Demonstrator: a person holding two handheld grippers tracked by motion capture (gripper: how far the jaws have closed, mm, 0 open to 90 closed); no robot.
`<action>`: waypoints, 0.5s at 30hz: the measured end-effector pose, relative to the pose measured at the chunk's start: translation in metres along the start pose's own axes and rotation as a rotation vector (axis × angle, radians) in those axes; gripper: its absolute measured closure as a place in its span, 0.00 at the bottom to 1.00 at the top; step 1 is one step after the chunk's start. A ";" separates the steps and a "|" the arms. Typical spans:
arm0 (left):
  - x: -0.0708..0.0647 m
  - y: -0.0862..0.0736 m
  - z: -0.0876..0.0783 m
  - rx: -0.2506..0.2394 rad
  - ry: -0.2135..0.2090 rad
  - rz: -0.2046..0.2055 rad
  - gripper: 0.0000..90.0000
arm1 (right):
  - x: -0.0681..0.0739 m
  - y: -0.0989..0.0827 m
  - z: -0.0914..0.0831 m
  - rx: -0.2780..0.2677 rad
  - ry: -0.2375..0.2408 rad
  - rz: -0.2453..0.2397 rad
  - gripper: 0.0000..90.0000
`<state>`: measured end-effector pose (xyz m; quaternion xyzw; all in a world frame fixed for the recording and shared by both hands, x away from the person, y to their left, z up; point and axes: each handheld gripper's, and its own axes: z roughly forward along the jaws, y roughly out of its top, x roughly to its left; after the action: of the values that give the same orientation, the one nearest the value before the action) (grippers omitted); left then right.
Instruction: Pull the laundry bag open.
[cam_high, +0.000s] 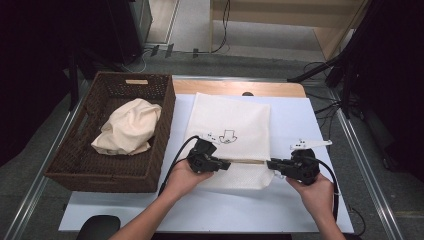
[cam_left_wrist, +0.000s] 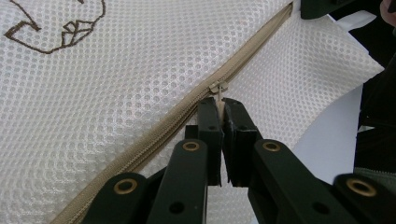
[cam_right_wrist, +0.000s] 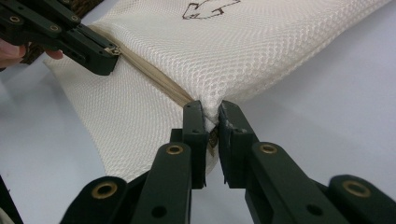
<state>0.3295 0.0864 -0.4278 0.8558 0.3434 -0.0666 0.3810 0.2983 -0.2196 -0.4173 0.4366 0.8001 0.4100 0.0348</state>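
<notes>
- Far left: dark brown woven wicker basket (cam_high: 160, 130) stands on the surface (cam_high: 310, 210), a crumpled cream cloth (cam_high: 128, 126) inside; its wall sits just beside my left forearm's path.
- My left gripper (cam_high: 226, 164): fingers (cam_left_wrist: 211, 126) closed on the small metal zipper pull (cam_left_wrist: 218, 88) of the white mesh laundry bag (cam_high: 230, 131) with a brown embroidered figure, lying flat mid-surface.
- Beige zipper (cam_left_wrist: 177, 119) runs across the bag's near part, looks shut along what I can see.
- My right gripper (cam_high: 271, 164): fingers (cam_right_wrist: 194, 123) pinched on the bag's corner at the zipper's end.
- Risk: the thin pull could slip out if I tug at an angle; mesh could bunch and jam the slider if the right side slackens.
- Nothing lies between grippers but bag.
</notes>
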 end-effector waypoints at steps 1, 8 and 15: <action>0.000 0.000 0.000 0.000 0.001 0.001 0.97 | 0.000 0.000 0.000 0.000 0.000 0.000 0.92; 0.003 -0.002 -0.002 0.001 0.003 -0.012 0.97 | -0.003 0.000 -0.002 0.000 0.000 0.009 0.92; 0.003 -0.003 -0.004 -0.002 0.000 -0.008 0.97 | -0.007 -0.001 -0.004 -0.002 -0.006 0.019 0.92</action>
<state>0.3292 0.0920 -0.4276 0.8541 0.3470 -0.0678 0.3815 0.3004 -0.2273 -0.4170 0.4455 0.7954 0.4096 0.0338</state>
